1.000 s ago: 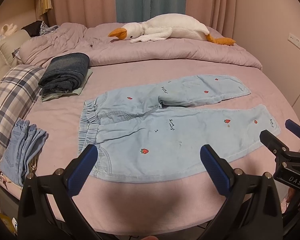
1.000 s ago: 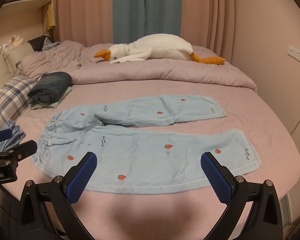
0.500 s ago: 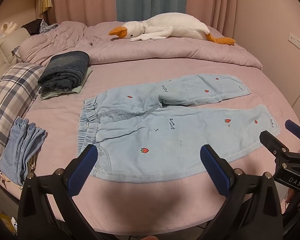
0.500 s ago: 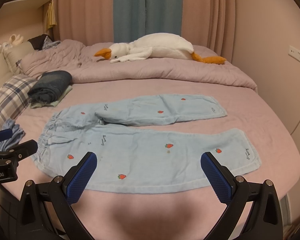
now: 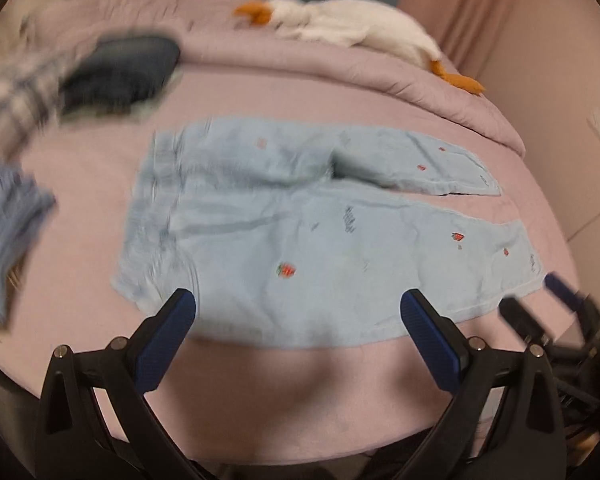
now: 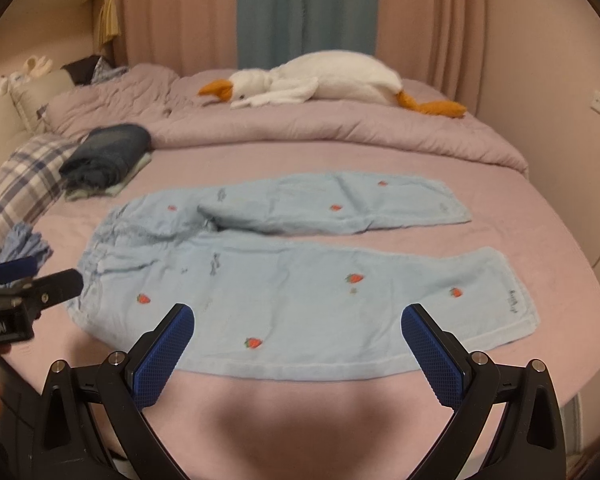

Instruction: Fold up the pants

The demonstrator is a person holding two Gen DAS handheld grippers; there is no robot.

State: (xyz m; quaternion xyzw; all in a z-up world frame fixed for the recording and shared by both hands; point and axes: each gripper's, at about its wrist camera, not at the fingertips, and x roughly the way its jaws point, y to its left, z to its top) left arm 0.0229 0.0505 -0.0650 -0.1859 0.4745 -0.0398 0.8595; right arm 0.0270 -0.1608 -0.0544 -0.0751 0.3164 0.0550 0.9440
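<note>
Left gripper [image 5: 298, 318]: fingers spread wide, nothing between them, poised above the near edge of the bed [image 6: 540, 216] over the waist half of the pants [image 6: 292, 280]. Its view is smeared throughout, so detail at the waistband cannot be confirmed.

Pants: light blue with small strawberry marks, lying flat on the pink sheet, waistband to the left, both legs running right. The far leg is angled away from the near leg and rumpled at the crotch.

Right gripper [image 6: 298, 330]: fingers likewise released and empty, hanging over the near leg's lower hem side.

Risks, as judged:
- Far leg out of line; folding leg onto leg without squaring it would likely leave hems mismatched.
- A pinch taken on the near hem may catch only the top layer, or the sheet beneath (soft bedding gives under pressure).
- The crotch rumple could be trapped in the fold.

Differences between views:
- The right wrist view is sharp and shows the folded dark garment [image 6: 108, 152], plaid pillow [image 6: 16, 188], and goose plush [image 6: 320, 76] clearly; the left view renders these as blur.
- Each view shows the other gripper at its margin, well apart
</note>
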